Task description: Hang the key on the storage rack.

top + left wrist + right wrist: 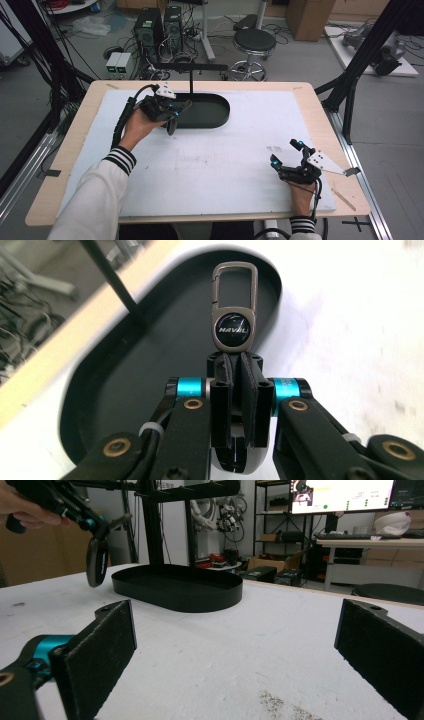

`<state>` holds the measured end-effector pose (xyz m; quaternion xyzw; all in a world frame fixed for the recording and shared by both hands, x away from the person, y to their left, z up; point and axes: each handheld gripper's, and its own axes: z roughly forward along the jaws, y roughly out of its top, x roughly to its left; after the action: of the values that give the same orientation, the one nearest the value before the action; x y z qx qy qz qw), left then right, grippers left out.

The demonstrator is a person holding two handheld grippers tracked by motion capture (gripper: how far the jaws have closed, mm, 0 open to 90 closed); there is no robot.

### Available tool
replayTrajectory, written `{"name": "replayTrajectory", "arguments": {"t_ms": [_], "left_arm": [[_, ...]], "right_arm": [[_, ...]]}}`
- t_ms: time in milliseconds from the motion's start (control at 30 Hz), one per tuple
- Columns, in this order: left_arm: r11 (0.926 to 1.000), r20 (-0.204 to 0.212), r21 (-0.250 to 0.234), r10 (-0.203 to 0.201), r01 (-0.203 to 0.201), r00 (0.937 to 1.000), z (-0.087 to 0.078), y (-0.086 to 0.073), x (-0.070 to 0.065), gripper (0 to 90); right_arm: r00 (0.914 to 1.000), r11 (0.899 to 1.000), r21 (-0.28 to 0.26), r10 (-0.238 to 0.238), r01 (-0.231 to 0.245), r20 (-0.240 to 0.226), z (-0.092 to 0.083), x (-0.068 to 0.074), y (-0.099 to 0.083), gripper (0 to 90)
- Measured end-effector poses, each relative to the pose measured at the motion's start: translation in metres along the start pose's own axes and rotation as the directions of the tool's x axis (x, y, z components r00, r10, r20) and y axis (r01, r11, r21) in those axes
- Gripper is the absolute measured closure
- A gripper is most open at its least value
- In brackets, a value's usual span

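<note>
1. The left gripper [172, 111] hangs above the near left rim of the black oval tray [212, 120], toward the table's [70, 150] far edge. Its jaws are pressed tight together on a keychain [234, 315].
2. In the left gripper view the keychain's metal clasp and round black badge stick out past the closed pads, over the tray's inside. In the right gripper view its dark leather loop [97, 560] dangles below the jaws, clear of the white mat [200, 165] and just outside the tray's left end.
3. The tray sits at the mat's far edge, a thin black post [191, 82] rising from it to a crossbar [192, 66] overhead. The bar spans most of the tray's length.
4. The right gripper [291, 157] rests low near the table's near right corner, jaws spread wide with nothing between them.
5. Between the two grippers the mat lies bare from tray to near edge.
</note>
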<state>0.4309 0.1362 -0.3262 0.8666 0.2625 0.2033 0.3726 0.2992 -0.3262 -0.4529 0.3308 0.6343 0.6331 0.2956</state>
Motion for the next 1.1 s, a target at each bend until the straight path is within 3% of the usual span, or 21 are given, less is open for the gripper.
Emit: {"name": "replayTrajectory", "arguments": {"t_ms": [33,133,167,233,400,667,700,767,833,1100], "left_arm": [[0.9989,-0.026,-0.046,-0.013,0.012,0.9996,-0.005,0.001,0.002,83.6],[0.9955,-0.051,-0.089,-0.036,0.031,0.9980,-0.009,0.003,0.004,83.5],[0.9912,-0.076,-0.120,-0.064,0.055,0.9950,-0.012,0.003,0.007,83.6],[0.9886,-0.096,-0.137,-0.076,0.062,0.9925,-0.013,0.003,0.009,83.6],[0.9847,-0.110,-0.156,-0.095,0.077,0.9894,-0.016,0.002,0.014,83.5],[0.9754,-0.156,-0.187,-0.147,0.117,0.9768,-0.027,-0.004,0.032,83.6],[0.9732,-0.175,-0.193,-0.160,0.125,0.9715,-0.029,-0.007,0.037,83.6],[0.9728,-0.180,-0.191,-0.166,0.131,0.9695,-0.030,-0.008,0.039,83.5],[0.9701,-0.197,-0.196,-0.183,0.144,0.9633,-0.032,-0.009,0.046,83.6],[0.9681,-0.230,-0.204,-0.192,0.146,0.9539,-0.033,-0.004,0.057,83.5]], "right_arm": [[1.0000,1.000,0.000,0.000,0.000,0.000,0.000,0.000,0.000,2.1],[1.0000,1.000,-0.001,-0.003,0.003,0.000,0.000,0.000,0.000,2.1],[1.0000,1.000,0.005,0.003,-0.003,0.002,0.000,0.000,0.000,2.1],[1.0000,1.000,0.004,0.000,0.000,0.002,0.000,0.000,0.000,2.1],[1.0000,1.000,0.003,0.005,-0.005,0.002,0.000,0.000,0.000,2.1],[1.0000,1.000,0.004,0.006,-0.006,0.000,0.000,0.000,0.000,2.1],[1.0000,1.000,0.004,0.008,-0.008,0.000,0.000,0.000,0.000,2.1],[1.0000,1.000,0.002,0.006,-0.006,0.001,0.000,0.000,0.000,2.1],[1.0000,1.000,0.004,0.007,-0.007,0.000,0.000,0.000,0.000,2.1],[1.0000,1.000,0.003,0.006,-0.006,0.000,0.000,0.000,0.000,2.1]]}}
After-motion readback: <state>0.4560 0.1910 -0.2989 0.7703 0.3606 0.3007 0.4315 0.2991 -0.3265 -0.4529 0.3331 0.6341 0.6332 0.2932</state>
